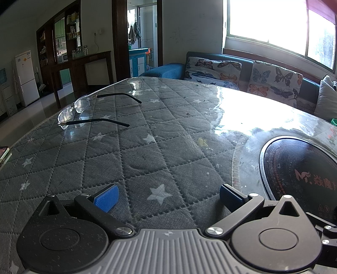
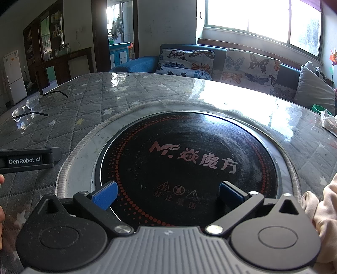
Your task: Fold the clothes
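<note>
One pair of glasses (image 1: pixel 84 109) is lying on the one quilted table (image 1: pixel 147 160). One round cooktop (image 2: pixel 187 168) is sitting in the tabletop. Two butterfly cushions (image 1: pixel 212 70) are leaning on the one blue sofa (image 1: pixel 166 70), with one grey pillow (image 2: pixel 313 92) beside them. One fridge (image 1: pixel 25 78) is standing by the wall. One phone (image 1: pixel 4 155) is showing at the table's edge, and one pale garment (image 2: pixel 324 215) at the right.

A home's living room: a sofa (image 1: pixel 242 69) with butterfly cushions (image 2: pixel 250 63) stands behind the desk (image 1: pixel 130 147), under a bright window (image 2: pixel 261 19). Left of the sofa, a doorway (image 1: pixel 143 38), dark shelves (image 1: pixel 63 42) and a white fridge (image 1: pixel 26 78).
</note>
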`<state>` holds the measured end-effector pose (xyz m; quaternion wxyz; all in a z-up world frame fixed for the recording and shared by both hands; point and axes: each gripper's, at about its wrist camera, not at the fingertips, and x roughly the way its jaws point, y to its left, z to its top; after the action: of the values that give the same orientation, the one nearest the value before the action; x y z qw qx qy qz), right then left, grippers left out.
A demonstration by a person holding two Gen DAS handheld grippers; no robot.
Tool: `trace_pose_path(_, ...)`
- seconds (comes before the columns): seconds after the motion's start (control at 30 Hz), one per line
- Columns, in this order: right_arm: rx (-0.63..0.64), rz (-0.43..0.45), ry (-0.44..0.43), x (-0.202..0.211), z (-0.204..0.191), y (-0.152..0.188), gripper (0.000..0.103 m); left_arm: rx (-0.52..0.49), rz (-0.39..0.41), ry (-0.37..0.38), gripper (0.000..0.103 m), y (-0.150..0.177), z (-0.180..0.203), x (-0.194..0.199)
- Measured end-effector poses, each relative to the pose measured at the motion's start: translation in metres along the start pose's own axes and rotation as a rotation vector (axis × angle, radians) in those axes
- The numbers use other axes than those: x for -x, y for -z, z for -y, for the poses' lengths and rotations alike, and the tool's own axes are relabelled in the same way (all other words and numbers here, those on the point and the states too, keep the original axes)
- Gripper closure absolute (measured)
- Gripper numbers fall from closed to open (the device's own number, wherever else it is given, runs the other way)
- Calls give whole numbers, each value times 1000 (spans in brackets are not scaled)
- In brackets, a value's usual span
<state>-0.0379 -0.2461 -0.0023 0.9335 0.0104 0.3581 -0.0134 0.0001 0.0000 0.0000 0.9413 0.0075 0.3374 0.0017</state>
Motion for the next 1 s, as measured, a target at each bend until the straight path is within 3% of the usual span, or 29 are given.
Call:
trace_pose_path(0.3, 37, -13, 12, 5, -5, 3, 0, 0, 0, 0, 0, 0, 0, 0)
trace_pose_path(0.77, 28, 68, -8, 77, 15, 15, 0, -4, -23, 7, 0, -2, -3, 0)
trace_pose_path(1.0, 6, 107, -3, 111, 30, 31, 0, -20, -55, 55, 0, 5, 0, 18)
